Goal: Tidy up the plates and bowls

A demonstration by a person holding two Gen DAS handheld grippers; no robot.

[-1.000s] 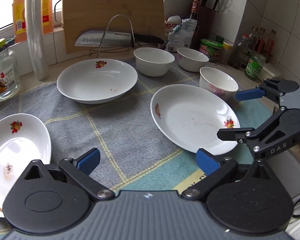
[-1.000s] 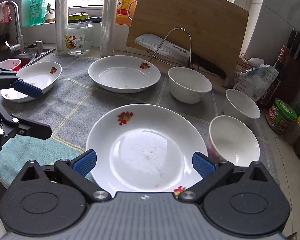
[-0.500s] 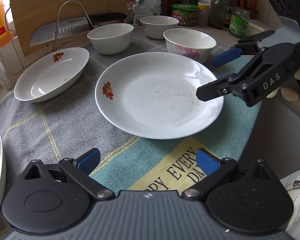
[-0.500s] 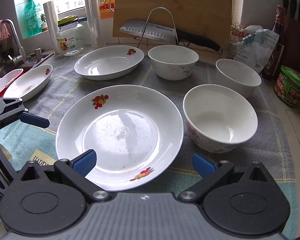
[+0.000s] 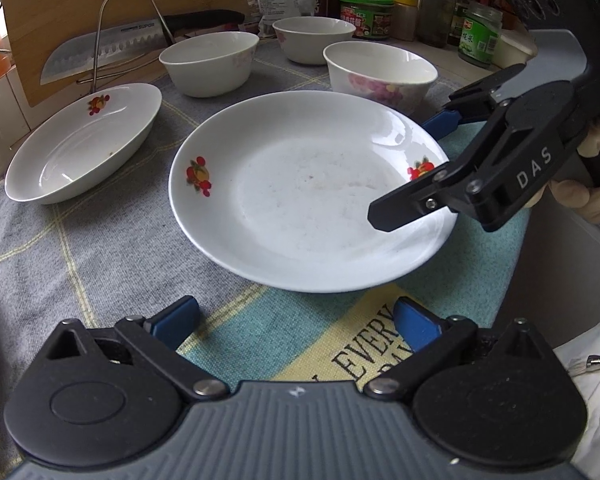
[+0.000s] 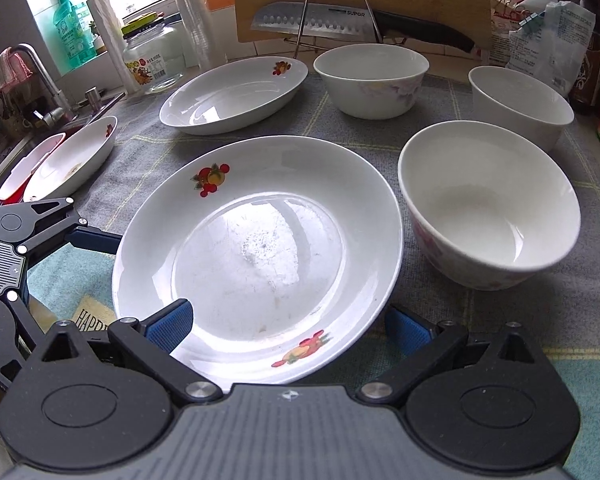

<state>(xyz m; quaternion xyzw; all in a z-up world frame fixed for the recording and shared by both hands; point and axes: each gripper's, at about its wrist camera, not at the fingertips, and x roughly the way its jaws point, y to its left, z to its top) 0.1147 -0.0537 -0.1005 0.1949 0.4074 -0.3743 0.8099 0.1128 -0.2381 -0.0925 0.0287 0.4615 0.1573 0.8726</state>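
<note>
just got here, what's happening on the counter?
A person holds a gripper in each hand over dishes on a cloth. The right gripper, open, straddles the near rim of the round plate, one finger above it and one beside its edge. The left gripper, open, sits just short of the same plate. Nothing is stacked yet: two oval dishes and three bowls sit apart.
</note>
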